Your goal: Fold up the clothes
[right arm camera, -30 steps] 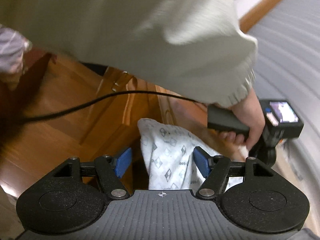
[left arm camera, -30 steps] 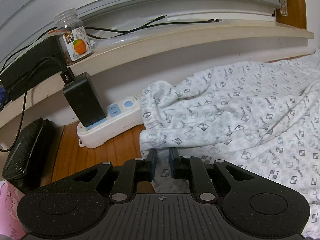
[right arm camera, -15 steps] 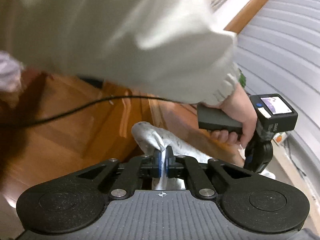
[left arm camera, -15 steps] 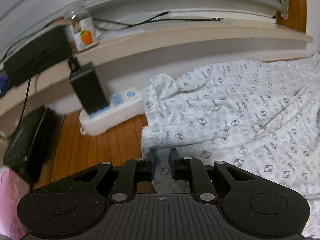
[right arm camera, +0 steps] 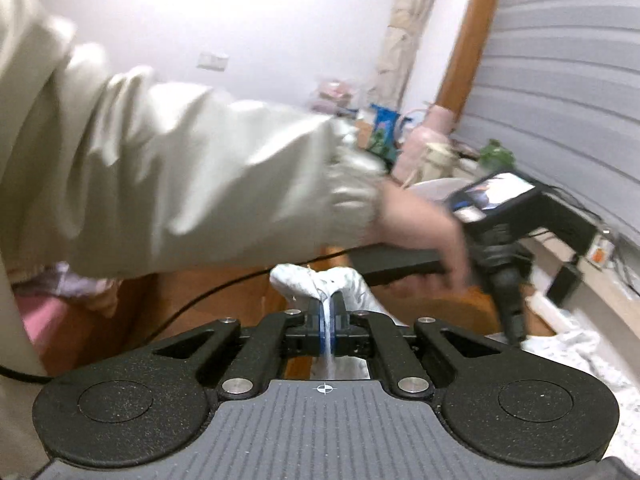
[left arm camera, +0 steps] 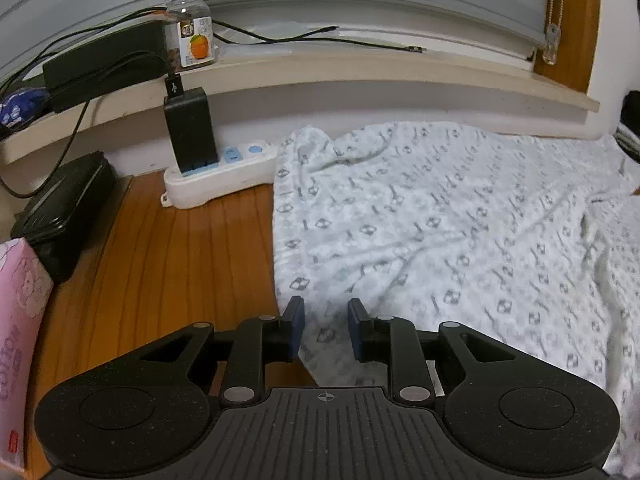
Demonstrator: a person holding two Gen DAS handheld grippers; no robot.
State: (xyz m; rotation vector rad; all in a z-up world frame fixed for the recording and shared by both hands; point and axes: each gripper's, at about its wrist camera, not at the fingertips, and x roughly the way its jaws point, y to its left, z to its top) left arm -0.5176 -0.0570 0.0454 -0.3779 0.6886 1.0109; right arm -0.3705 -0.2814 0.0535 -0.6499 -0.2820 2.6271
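So the left gripper [left arm camera: 326,330] is letting go now: half a second back its blue pads were pinched together on the hem, and now they're sitting apart with a strip of the patterned garment [left arm camera: 460,240] showing in the gap, nothing clamped. The right gripper [right arm camera: 329,322] is staying squeezed tight on a bunched fold of the same cloth, which is poking up above the pads as a soft white lump, and its view is now swinging up to take in the wall and a shelf of clutter instead of mostly the floor. The garment is lying spread over the wooden tabletop [left arm camera: 172,264], thin crinkly white fabric with little grey diamond prints and a gathered elastic-looking edge. Only the left view is showing the white power strip [left arm camera: 224,182] with the boxy black charger [left arm camera: 190,132] plugged in, the clear orange-label jar [left arm camera: 192,34] up on the ledge, and a pink tissue pack [left arm camera: 18,340]. Only the right view is showing the person's left hand [right arm camera: 424,232], cream sleeve and all, gripping the other tool's black handle, pretty motion-blurred.
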